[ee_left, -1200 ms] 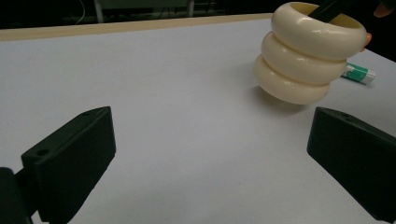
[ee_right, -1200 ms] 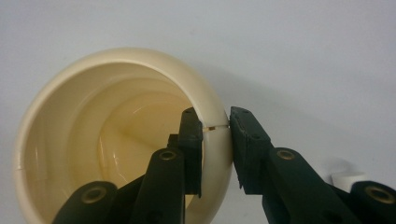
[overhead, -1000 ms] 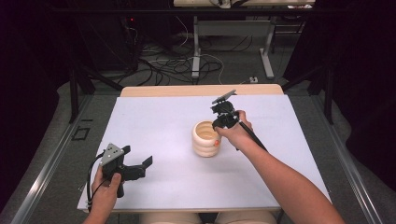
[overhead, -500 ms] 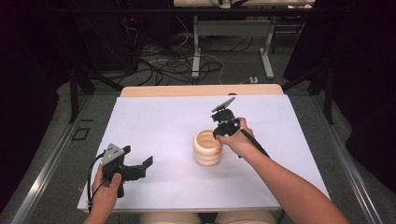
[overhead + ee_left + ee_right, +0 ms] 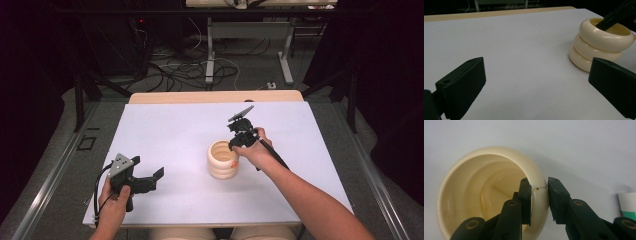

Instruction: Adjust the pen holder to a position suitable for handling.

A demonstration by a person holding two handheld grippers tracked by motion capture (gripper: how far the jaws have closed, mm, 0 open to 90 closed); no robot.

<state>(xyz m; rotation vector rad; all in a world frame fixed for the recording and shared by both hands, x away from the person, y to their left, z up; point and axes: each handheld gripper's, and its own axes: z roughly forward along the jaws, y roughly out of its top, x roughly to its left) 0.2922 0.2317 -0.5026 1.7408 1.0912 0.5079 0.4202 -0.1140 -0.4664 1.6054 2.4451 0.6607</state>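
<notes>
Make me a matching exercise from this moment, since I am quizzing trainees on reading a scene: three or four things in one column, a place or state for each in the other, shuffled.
Things:
1. right claw
2. left claw
3. cream ribbed cup
4. white table top

Places or states:
A. stands upright near the middle of the table
B. jaws wide apart, nothing between them
C. clamped on the cup's rim, one jaw inside, one outside
D. carries the cup, with a wooden strip along its far edge

Pairs: 1-C, 2-B, 3-A, 4-D
</notes>
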